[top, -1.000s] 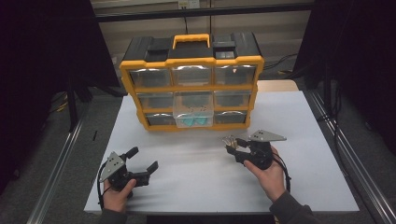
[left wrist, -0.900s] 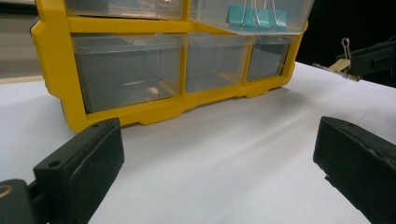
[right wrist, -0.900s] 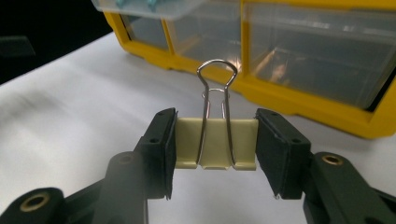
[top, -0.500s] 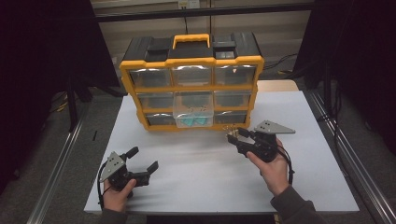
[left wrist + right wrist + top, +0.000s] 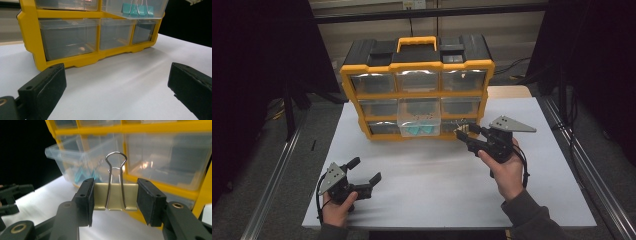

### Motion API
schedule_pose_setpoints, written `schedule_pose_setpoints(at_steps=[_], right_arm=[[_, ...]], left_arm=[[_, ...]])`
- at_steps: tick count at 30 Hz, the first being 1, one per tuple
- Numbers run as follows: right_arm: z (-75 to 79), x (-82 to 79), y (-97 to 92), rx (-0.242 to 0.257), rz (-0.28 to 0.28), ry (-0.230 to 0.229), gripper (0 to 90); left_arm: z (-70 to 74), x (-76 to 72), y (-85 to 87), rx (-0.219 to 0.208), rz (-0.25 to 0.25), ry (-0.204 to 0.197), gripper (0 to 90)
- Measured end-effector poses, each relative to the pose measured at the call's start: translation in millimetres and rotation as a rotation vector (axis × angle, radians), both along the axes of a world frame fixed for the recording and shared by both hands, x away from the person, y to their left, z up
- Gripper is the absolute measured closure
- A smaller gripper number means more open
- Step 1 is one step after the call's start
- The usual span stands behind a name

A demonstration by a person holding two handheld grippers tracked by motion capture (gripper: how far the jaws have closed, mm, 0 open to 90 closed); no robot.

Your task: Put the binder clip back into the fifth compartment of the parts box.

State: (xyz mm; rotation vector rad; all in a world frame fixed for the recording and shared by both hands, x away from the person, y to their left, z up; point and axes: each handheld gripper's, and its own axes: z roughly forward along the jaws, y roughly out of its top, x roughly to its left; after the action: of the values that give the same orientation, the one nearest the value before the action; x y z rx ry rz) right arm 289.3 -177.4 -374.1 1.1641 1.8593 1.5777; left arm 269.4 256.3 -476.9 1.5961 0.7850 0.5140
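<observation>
At four o'clock from the yellow organizer [image 5: 417, 70], the right gripper [image 5: 466, 136] pinches a gold clip [image 5: 115, 196] by its two ends, wire handles upright between the pads. Seen from above, it hangs over the table [image 5: 422, 195] just in front of the organizer's bottom row, at three o'clock from the one drawer [image 5: 419, 120] pulled out of the middle row. That drawer holds teal clips [image 5: 137, 10]; the other drawers sit closed.

My reading is that the carry step is in hand: the clip is grasped and off the table, not yet stowed. The next move calls for bringing it up and across toward nine o'clock, over the open drawer's rim, then spreading the jaws so it drops inside. The rim is thin clear plastic, so clearing it before lowering matters.

Down at seven o'clock on the table, the left gripper [image 5: 364, 176] rests with jaws spread wide and nothing between them, pointing toward the organizer's bottom row.
</observation>
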Motion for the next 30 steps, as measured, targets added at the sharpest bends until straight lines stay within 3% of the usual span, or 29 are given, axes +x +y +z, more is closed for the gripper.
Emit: schedule_pose_setpoints(at_steps=[7,10,22,23,27,28,30], right_arm=[[14.3,3.4,-0.5,0.016,-0.007,-0.034,50.3],[16.7,4.6,-1.3,0.023,-0.01,-0.039,50.3],[26.0,9.3,-3.7,0.036,-0.023,-0.064,50.3],[27.0,9.6,-3.1,0.041,-0.023,-0.066,50.3],[30.1,11.6,-1.3,0.042,-0.022,-0.071,50.3],[30.8,12.1,-0.6,0.042,-0.023,-0.072,50.3],[32.5,13.4,1.3,0.045,-0.018,-0.076,50.3]], left_arm=[[0.0,0.0,0.1,0.001,0.003,-0.001,1.9],[0.2,0.0,0.7,0.008,-0.011,-0.001,1.9],[0.0,0.3,0.1,0.002,0.008,-0.001,1.9],[0.1,0.2,0.6,0.007,-0.008,-0.002,1.9],[0.5,0.5,2.5,0.03,0.007,-0.007,1.9],[0.3,0.4,1.2,0.01,0.01,-0.004,1.9],[0.5,0.6,2.1,0.014,0.003,-0.007,1.9]])
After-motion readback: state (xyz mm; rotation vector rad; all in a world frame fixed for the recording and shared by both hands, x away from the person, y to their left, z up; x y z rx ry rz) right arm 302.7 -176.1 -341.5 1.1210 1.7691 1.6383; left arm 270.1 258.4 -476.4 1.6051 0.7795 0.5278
